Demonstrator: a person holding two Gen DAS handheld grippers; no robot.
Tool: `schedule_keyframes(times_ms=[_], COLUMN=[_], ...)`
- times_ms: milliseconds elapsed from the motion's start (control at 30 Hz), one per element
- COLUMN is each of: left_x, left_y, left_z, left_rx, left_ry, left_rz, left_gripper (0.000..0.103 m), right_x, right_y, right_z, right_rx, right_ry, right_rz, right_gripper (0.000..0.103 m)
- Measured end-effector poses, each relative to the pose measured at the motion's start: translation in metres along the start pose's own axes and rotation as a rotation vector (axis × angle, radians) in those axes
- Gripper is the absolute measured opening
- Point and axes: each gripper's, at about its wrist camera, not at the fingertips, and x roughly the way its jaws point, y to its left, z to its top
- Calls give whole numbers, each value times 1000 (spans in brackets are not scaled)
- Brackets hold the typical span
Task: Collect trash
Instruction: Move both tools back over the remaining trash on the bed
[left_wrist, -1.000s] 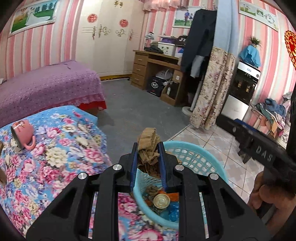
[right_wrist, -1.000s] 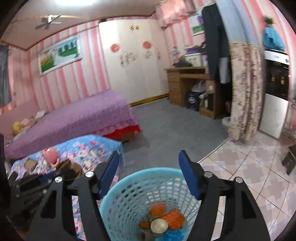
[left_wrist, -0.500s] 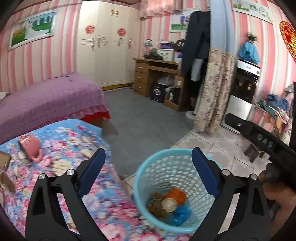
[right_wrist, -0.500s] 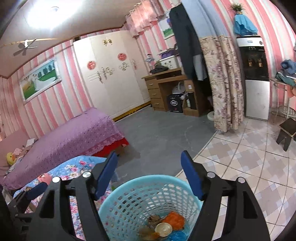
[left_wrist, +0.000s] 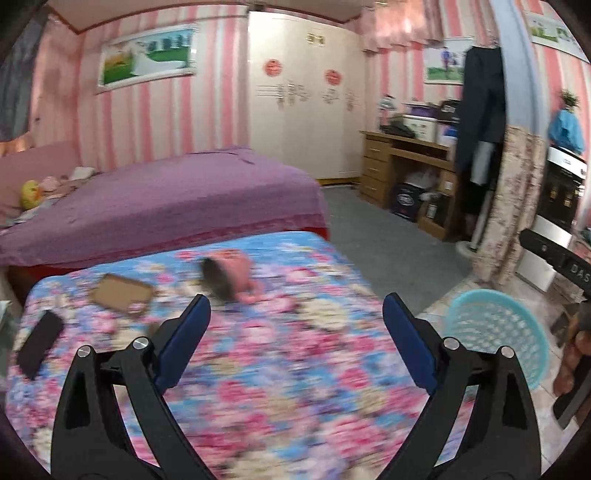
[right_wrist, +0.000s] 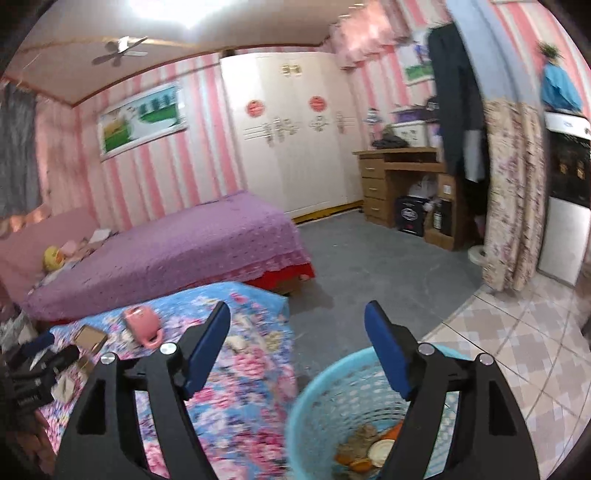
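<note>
My left gripper (left_wrist: 295, 302) is open wide over the floral tablecloth (left_wrist: 295, 387), with nothing between its blue pads. Ahead of it lie a tipped pink mug (left_wrist: 236, 273), a brown cardboard piece (left_wrist: 122, 293) and a flat black object (left_wrist: 38, 343). The light blue mesh basket (left_wrist: 495, 332) stands on the floor to its right. My right gripper (right_wrist: 297, 308) hovers by the basket rim (right_wrist: 321, 384), its jaws opening and empty. Trash (right_wrist: 369, 446) lies in the basket bottom. The mug (right_wrist: 142, 325) and the cardboard (right_wrist: 90, 336) also show in the right wrist view.
A purple bed (left_wrist: 166, 206) lies behind the table. A wooden desk (right_wrist: 402, 184), a white wardrobe (right_wrist: 291, 140) and a floral curtain (right_wrist: 513, 206) line the far side. Grey carpet (right_wrist: 369, 266) meets tiled floor (right_wrist: 517, 332) near the basket.
The left gripper opened, let the brown crumpled paper fall into the basket, then swung left over the table. The right gripper shifted left, and its jaws spread a little.
</note>
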Motion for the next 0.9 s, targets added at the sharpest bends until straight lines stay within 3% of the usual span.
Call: schedule_keyframes(times_ms=[200,533,700,900], left_x=[-15,-21,-25,-30], left_y=[85,184,219,228], left_z=[-20,-56,-67,-77], left_rx=[-60,-208,-259,-270], left_ry=[-5,19,38,53], left_rz=[131,215,236,242], left_gripper=[91,91,91,91], right_x=[3,24,35,40], right_y=[64,170,210,240], right_z=[-11,-40,-60,-75], right_rx=[-104,-247,-276,-277], right_ry=[17,81,128,157], right_rz=[69,179,248,286], right_gripper=[75,80,81,85])
